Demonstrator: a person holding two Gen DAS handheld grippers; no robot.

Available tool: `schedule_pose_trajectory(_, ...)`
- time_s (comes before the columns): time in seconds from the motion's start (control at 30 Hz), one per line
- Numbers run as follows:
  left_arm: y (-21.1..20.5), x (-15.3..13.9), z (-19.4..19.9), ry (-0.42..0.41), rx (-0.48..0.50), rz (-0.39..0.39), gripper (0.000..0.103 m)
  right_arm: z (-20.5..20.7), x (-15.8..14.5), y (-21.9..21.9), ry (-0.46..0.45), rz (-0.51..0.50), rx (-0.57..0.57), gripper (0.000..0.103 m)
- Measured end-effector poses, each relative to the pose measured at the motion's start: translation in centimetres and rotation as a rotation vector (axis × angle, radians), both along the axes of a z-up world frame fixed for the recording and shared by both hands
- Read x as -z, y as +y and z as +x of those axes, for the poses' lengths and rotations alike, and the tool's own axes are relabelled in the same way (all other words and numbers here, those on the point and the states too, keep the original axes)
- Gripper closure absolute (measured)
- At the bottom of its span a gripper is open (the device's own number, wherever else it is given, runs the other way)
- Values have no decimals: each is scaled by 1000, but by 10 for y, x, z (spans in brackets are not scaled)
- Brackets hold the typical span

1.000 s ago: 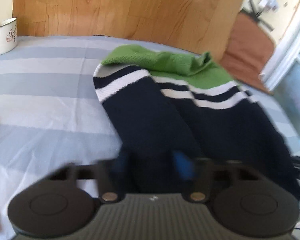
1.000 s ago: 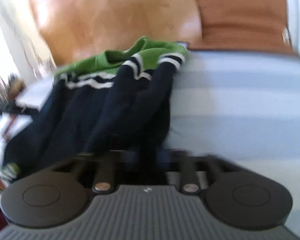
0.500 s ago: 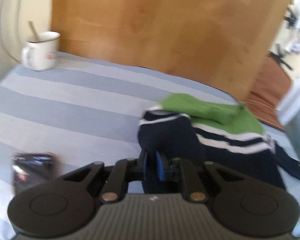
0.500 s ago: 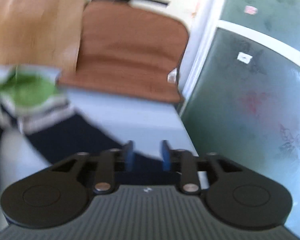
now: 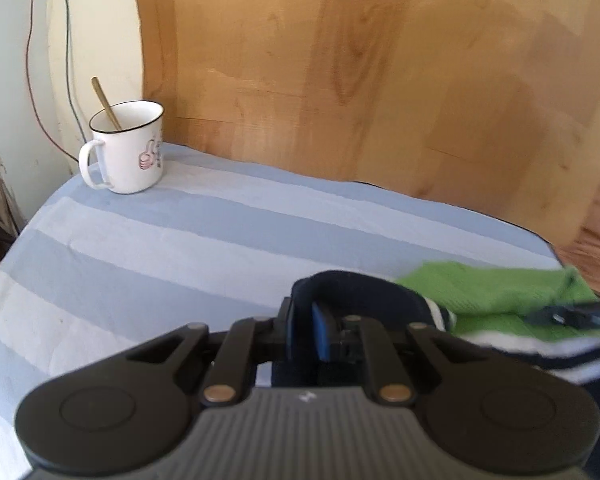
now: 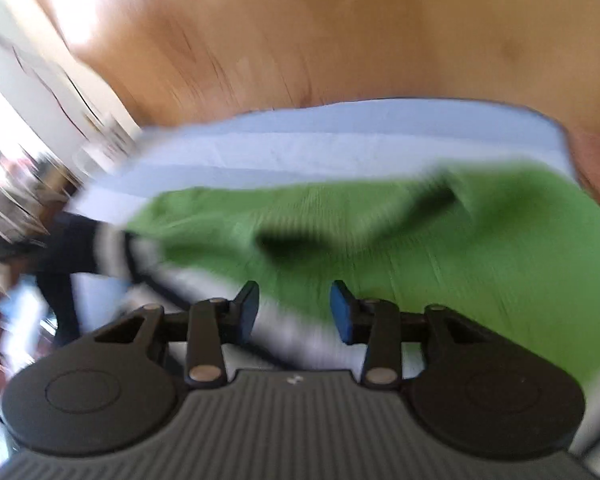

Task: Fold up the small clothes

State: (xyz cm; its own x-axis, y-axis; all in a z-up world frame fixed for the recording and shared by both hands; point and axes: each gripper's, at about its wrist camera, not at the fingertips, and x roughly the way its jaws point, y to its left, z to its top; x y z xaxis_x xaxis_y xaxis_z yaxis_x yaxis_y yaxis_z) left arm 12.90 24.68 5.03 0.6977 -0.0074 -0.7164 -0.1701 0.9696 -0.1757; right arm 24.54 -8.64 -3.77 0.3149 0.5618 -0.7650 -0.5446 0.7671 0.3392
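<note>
On a blue-striped bedsheet [image 5: 188, 248], the left gripper [image 5: 306, 334] clamps the navy sleeve of a green sweater [image 6: 440, 240] mid-fold, while the right gripper [image 6: 294, 310], jaws apart after closing slightly, hovers empty above it.

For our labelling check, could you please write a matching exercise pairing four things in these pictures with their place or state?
Things:
1. white enamel mug
2. left gripper
3. right gripper
4. green, navy and white knitted sweater

Places or states:
A. shut on a navy fold
B. spread on the striped blue sheet
C. open, holding nothing
D. at the sheet's far corner, a stick inside

Pairs: 1-D, 2-A, 3-C, 4-B
</note>
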Motion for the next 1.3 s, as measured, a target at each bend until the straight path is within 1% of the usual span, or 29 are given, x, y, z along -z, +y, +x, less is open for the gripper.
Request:
schedule_pose_trajectory(0.03,2,2,9,7,-16,5,93,13,-2,12,-81,-27,22,64)
schedule_pose_trajectory(0.07,3,4,17,8,-29,17,92,25,-6,20,-171,-44,65,63)
schedule_pose_trajectory(0.1,5,6,25,12,-45,32,88,35,-13,23,-235,-51,124,62)
schedule_pose_trajectory(0.13,6,9,33,22,-60,40,86,40,-21,20,-252,-30,172,60)
schedule_pose_trajectory(0.17,8,10,36,29,-63,38,86,42,-27,15,-229,9,188,60)
schedule_pose_trajectory(0.2,8,10,35,27,-52,30,85,37,-33,6,-195,47,178,60)
schedule_pose_trajectory(0.27,8,7,22,-2,-13,12,82,16,-42,-8,-161,78,128,60)
schedule_pose_trajectory(0.3,9,5,13,-19,0,5,73,3,-46,-15,-149,84,98,60)
schedule_pose_trajectory(0.33,10,3,2,-39,15,-2,62,-14,-51,-17,-139,80,67,59)
schedule_pose_trajectory(0.4,10,0,-21,-75,35,-8,53,-48,-61,-18,-130,65,-9,57)
schedule_pose_trajectory(0.47,13,-3,-42,-91,36,-18,53,-79,-71,-10,-137,52,-96,52)
schedule_pose_trajectory(0.5,15,-5,-56,-109,30,-37,53,-95,-76,-1,-151,46,-143,51)
schedule_pose_trajectory(0.57,22,-14,-83,-157,12,-80,53,-119,-86,27,-183,35,-245,45)
schedule_pose_trajectory(0.6,27,-21,-100,-194,-3,-101,53,-132,-90,44,-187,32,-296,44)
schedule_pose_trajectory(0.63,32,-27,-116,-229,-16,-112,52,-134,-89,70,-176,35,-346,43)
schedule_pose_trajectory(0.7,41,-38,-149,-294,-41,-117,48,-158,-87,100,-96,74,-444,40)
schedule_pose_trajectory(0.73,47,-41,-165,-319,-52,-111,47,-168,-84,121,-68,76,-472,38)
schedule_pose_trajectory(0.77,51,-44,-179,-333,-59,-104,47,-177,-82,135,-70,54,-490,35)
schedule_pose_trajectory(0.83,59,-45,-203,-345,-59,-96,46,-196,-72,161,-141,-37,-516,32)
schedule_pose_trajectory(0.87,63,-45,-213,-352,-54,-97,46,-204,-65,172,-192,-91,-529,32)
schedule_pose_trajectory(0.93,69,-42,-231,-367,-41,-101,44,-204,-50,197,-301,-191,-568,32)
schedule_pose_trajectory(1.0,74,-38,-240,-379,-29,-114,43,-214,-42,204,-405,-250,-635,32)
schedule_pose_trajectory(1.03,78,-35,-245,-384,-19,-123,43,-219,-42,201,-431,-265,-652,32)
schedule_pose_trajectory(1.07,80,-33,-247,-390,-8,-132,43,-222,-45,196,-424,-266,-663,32)
schedule_pose_trajectory(1.17,84,-24,-255,-402,24,-163,43,-230,-54,191,-345,-243,-713,31)
schedule_pose_trajectory(1.23,85,-17,-253,-401,37,-193,43,-234,-50,190,-296,-271,-745,31)
schedule_pose_trajectory(1.27,85,-14,-255,-398,39,-202,43,-233,-45,190,-274,-299,-742,31)
schedule_pose_trajectory(1.3,84,-11,-255,-394,38,-209,43,-230,-43,186,-270,-293,-722,28)
